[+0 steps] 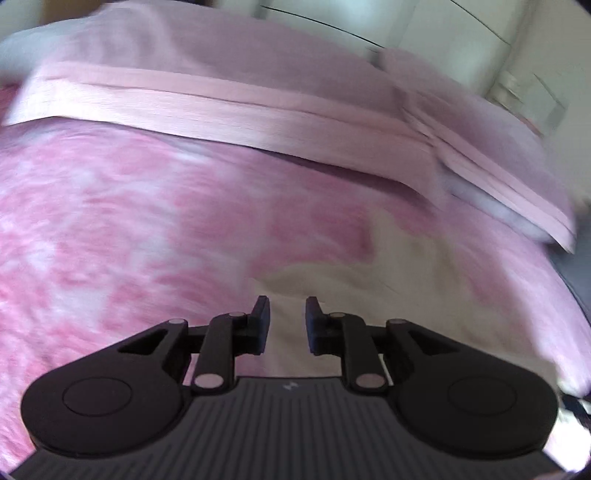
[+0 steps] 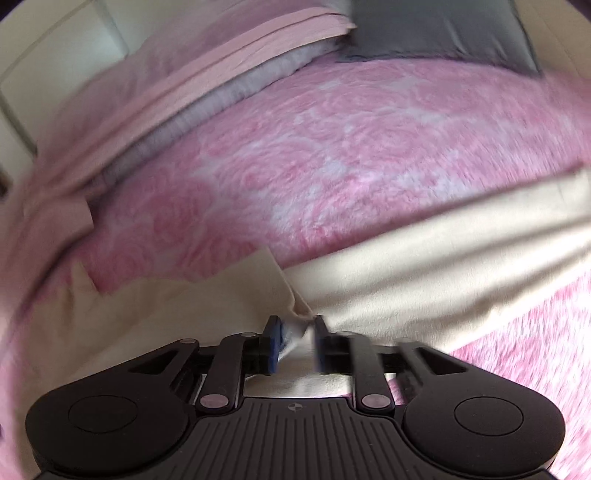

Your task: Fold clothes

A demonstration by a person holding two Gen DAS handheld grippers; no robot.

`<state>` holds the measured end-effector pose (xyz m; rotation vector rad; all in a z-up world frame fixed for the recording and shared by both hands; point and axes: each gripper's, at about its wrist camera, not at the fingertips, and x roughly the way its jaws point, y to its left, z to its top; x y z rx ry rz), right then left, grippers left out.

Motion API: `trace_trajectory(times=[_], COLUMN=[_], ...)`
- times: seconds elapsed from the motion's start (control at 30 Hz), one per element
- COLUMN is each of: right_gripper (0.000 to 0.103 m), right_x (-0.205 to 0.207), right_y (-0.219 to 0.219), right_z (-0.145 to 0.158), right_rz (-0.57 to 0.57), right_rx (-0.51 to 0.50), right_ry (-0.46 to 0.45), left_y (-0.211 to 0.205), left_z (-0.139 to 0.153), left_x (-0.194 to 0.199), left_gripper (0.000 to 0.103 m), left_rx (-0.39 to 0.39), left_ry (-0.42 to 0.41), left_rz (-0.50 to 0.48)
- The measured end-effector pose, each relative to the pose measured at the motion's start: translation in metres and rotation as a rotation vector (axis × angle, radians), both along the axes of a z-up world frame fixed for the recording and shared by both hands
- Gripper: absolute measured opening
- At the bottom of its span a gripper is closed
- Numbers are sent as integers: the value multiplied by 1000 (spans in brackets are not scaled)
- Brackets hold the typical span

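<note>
Pinching a ridge of the cream garment (image 2: 406,266) mid-frame, my right gripper (image 2: 295,328) stands part-closed; my left gripper (image 1: 287,317) gapes empty. Cloth still rumpled, folding unfinished.

One cream garment (image 2: 424,266) — one pink fleece blanket (image 2: 351,140), one grey pillow (image 2: 443,29).

Black ribbed tongs (image 1: 287,314), blue pads (image 2: 273,343).
</note>
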<state>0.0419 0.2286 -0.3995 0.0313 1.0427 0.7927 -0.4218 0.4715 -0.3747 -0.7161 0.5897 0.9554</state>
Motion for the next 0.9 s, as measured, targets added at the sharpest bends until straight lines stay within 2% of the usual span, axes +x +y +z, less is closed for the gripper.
trace_trajectory(times=[0.03, 0.07, 0.1, 0.13, 0.27, 0.37, 0.47, 0.57, 0.73, 0.9], right_gripper=[46, 46, 46, 46, 46, 46, 46, 46, 46, 46], right_x=[3, 6, 7, 9, 34, 68, 95, 120, 162, 190], right_y=[-1, -2, -4, -8, -49, -93, -122, -146, -188, -205], right_z=[-3, -8, -8, -6, 9, 4, 6, -2, -22, -27], right_rz=[-25, -36, -38, -38, -113, -234, -305, -409, -586, -720], right_rx=[-9, -45, -48, -42, 16, 10, 51, 76, 247, 314], right_ry=[27, 48, 53, 55, 86, 153, 181, 232, 297, 270], left_y=[-3, -3, -5, -7, -10, -14, -20, -26, -34, -36], left_z=[-7, -19, -29, -30, -8, 2, -1, -8, -15, -17], left_x=[7, 15, 19, 19, 20, 37, 62, 82, 93, 91], left_gripper=[18, 18, 11, 10, 11, 11, 11, 11, 11, 11], left_rx=[-31, -77, -99, -97, -67, -85, -100, -127, -166, -185], left_ry=[35, 103, 150, 156, 99, 40, 26, 28, 15, 20], left_rz=[-39, -65, -73, -56, 5, -63, -151, -192, -184, -165])
